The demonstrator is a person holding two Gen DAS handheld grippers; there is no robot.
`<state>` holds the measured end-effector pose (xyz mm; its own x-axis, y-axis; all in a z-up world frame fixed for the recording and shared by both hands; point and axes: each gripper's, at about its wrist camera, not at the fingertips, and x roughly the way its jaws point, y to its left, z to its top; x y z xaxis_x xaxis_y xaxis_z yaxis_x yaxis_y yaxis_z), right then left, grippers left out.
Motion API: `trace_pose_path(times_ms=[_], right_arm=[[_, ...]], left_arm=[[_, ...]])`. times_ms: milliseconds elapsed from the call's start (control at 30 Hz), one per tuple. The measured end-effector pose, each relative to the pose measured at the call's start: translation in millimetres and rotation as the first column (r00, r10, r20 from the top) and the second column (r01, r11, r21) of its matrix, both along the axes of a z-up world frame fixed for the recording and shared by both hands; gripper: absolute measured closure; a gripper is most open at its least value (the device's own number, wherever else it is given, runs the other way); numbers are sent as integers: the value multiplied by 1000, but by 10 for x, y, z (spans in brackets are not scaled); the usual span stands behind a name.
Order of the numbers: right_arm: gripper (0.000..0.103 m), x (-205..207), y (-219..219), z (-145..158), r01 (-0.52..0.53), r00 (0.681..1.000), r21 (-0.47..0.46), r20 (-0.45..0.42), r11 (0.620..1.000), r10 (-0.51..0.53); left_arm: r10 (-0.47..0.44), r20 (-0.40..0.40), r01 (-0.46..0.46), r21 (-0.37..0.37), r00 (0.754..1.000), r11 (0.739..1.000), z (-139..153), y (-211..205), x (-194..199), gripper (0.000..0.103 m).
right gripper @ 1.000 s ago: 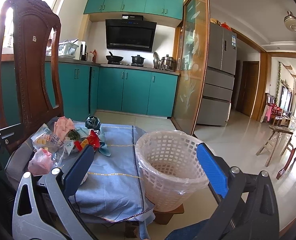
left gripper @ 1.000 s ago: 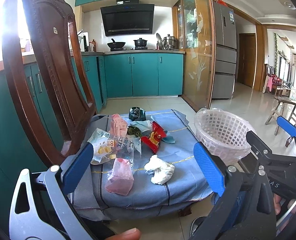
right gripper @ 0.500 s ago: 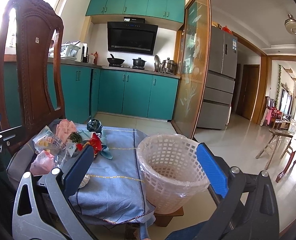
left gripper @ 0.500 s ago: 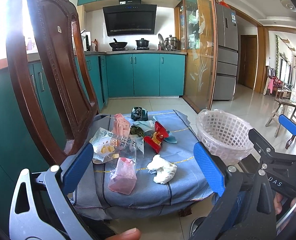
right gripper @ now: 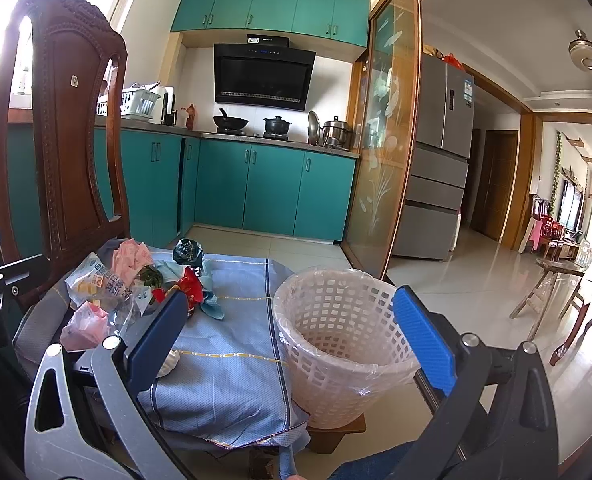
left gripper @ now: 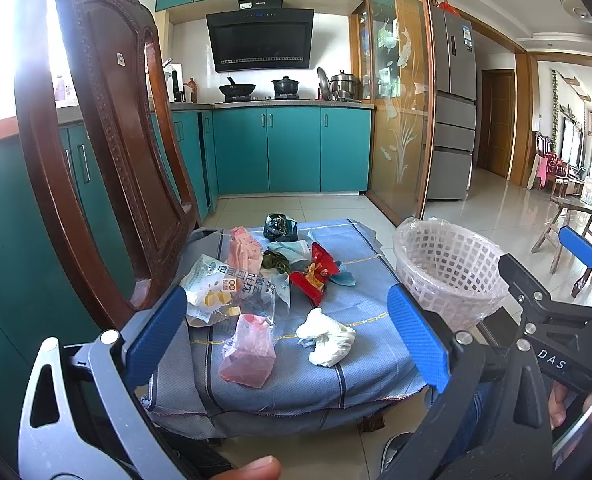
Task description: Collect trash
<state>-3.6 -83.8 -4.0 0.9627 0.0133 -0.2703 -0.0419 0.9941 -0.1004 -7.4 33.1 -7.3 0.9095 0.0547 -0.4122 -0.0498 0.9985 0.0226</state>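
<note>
Trash lies on a low table under a blue cloth (left gripper: 359, 280): a crumpled white tissue (left gripper: 325, 338), a pink bag (left gripper: 248, 352), a clear printed wrapper (left gripper: 232, 288), a red snack packet (left gripper: 313, 274), a pink wrapper (left gripper: 244, 249) and a dark bag (left gripper: 280, 227). At the table's right end stands a white lattice basket (right gripper: 343, 344) lined with clear plastic, nothing visible inside. My left gripper (left gripper: 288, 336) is open in front of the trash, holding nothing. My right gripper (right gripper: 292, 340) is open before the basket, also holding nothing. The right gripper (left gripper: 575, 292) shows at the left wrist view's right edge.
A carved wooden chair (left gripper: 108, 152) stands against the table's left side. Teal kitchen cabinets (left gripper: 292, 148) and a glass sliding door (left gripper: 399, 120) lie beyond. A fridge (right gripper: 439, 160) and a wooden stool (right gripper: 551, 280) are to the right, across shiny tiled floor.
Both cameras have tilted upward and pulled back slightly, so the table and basket sit lower in view. Both grippers stay open and the trash has not moved.
</note>
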Motion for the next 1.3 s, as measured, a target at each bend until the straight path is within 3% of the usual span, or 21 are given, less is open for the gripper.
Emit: trace_pose_path(times_ms=[1300], right_arm=[[3, -1, -54, -22, 9, 1000, 4, -7, 1000, -9]], left_arm=[[-3, -15, 3, 11, 1000, 1000, -56, -26, 25, 3]])
